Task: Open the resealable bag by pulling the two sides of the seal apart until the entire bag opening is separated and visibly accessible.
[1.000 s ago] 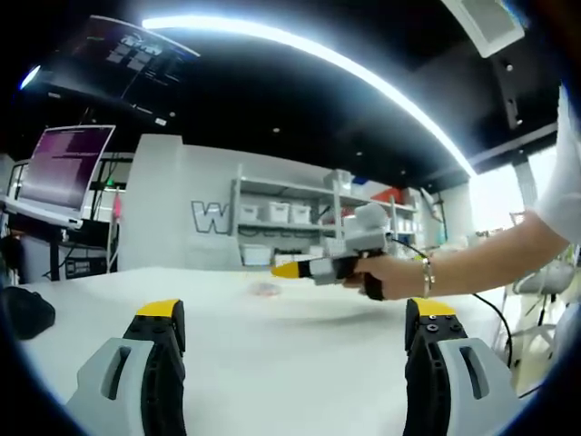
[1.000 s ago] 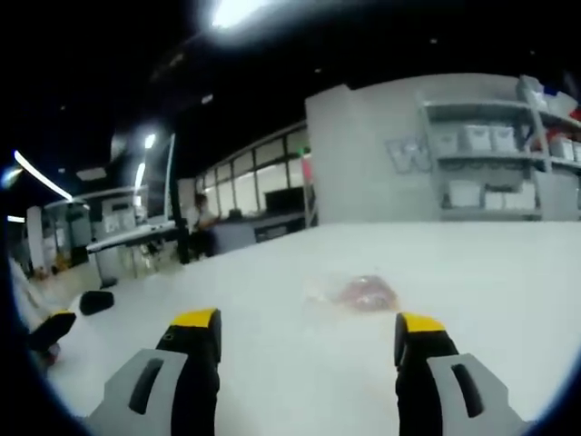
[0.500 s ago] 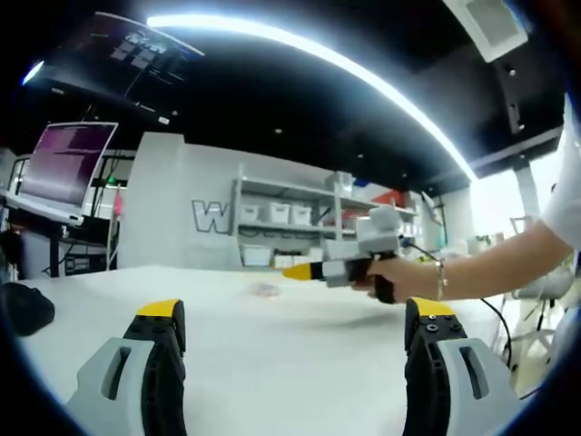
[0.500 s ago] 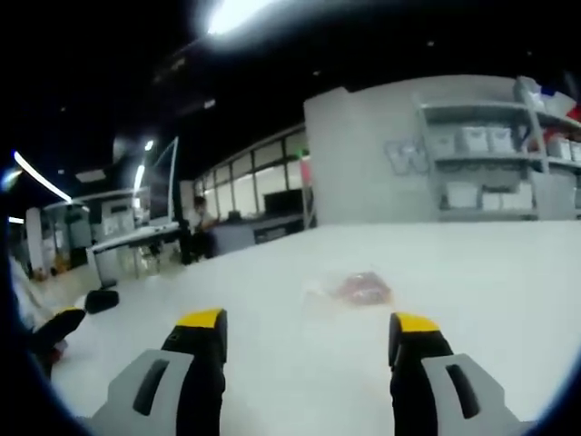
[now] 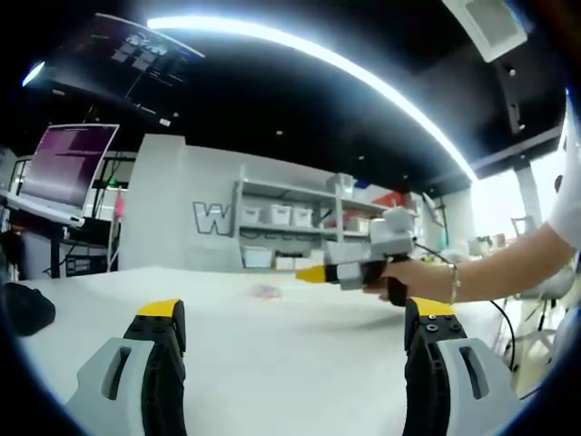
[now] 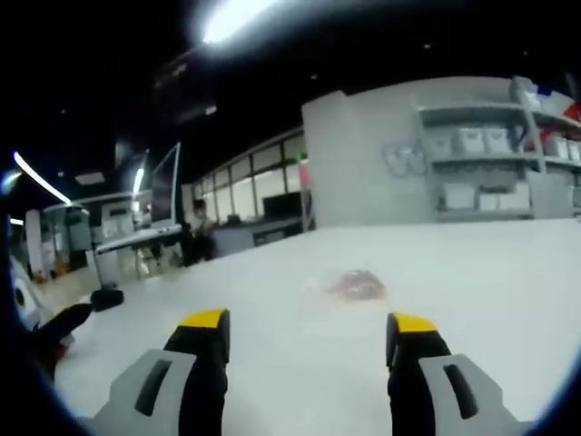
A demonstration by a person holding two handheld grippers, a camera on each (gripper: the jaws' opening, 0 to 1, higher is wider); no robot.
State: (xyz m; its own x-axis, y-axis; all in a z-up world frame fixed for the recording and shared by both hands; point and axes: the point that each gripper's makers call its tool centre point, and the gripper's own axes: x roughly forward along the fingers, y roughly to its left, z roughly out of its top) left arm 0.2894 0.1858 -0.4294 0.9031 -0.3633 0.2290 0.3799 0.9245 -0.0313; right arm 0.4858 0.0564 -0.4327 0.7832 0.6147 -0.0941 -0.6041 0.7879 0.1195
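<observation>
Mid-frame on the white table, the thin, limp resealable bag needs seal-edge pinches from both spread, empty grippers.

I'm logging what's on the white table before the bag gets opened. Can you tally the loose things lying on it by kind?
Resealable bag: 1
Dark object near the table's edge: 1
Total: 2

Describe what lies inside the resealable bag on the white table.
Inside the clear resealable bag sits something pinkish-red, lying flat on the white table. The view is too blurred to tell what it is, or whether the seal is open or closed.
</observation>
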